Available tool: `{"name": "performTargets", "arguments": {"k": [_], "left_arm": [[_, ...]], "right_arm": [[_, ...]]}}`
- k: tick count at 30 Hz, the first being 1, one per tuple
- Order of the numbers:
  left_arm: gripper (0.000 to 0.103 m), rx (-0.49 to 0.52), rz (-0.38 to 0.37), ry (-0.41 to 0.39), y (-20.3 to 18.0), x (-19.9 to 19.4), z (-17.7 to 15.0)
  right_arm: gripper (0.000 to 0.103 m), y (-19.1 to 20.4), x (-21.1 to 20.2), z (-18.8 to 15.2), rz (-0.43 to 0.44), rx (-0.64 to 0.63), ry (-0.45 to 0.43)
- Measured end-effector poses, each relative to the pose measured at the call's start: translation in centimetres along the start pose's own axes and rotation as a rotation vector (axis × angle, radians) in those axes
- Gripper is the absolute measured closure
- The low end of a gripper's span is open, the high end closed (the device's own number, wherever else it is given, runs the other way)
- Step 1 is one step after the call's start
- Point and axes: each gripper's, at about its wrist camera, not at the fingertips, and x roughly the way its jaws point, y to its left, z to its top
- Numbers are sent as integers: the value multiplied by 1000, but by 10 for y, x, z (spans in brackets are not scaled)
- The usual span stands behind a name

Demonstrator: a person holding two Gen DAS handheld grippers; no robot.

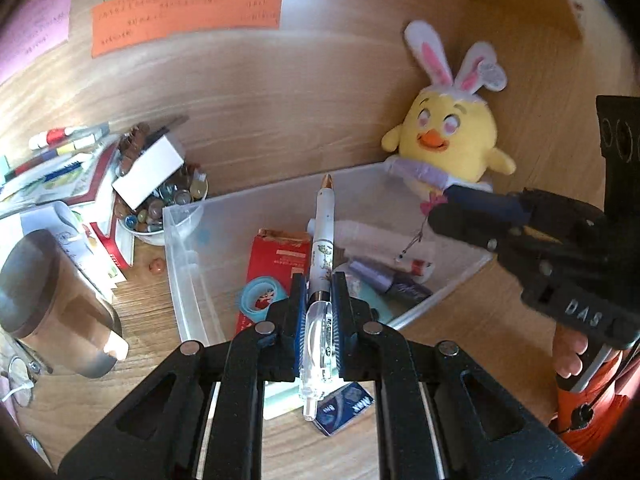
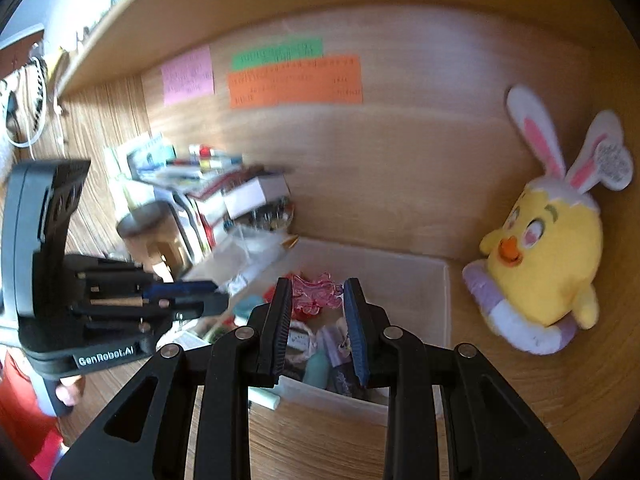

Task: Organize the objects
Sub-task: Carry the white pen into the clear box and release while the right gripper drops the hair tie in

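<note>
The pen lies lengthwise between the left gripper's fingers, pinched at its clear end, gold tip pointing forward over the clear bin. The right gripper, fingers spread and empty, hovers above the bin's near edge.

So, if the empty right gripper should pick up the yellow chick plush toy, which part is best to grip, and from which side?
Probably the round yellow body of the chick plush toy, from the front. It sits upright against the wooden back wall, beside the clear plastic bin, so the back is blocked. The ears look thin and floppy. The right gripper is open.
</note>
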Motion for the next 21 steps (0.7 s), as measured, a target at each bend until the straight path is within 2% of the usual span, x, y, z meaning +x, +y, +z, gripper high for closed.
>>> {"name": "performTargets", "arguments": {"k": [4,10,18,21], "left_arm": [[92,0,0,36,4,17,1],[93,-5,-7,45,7,27,2],[92,-5,-7,30,8,20,0],[88,4,-1,16,6,13,-3]], "right_arm": [[79,-7,27,-9,7,12,67],[79,-17,54,-20,7,31,144],[79,-21,68,-25,-39,28,178],[77,-21,71,-25,-54,25,184]]}}
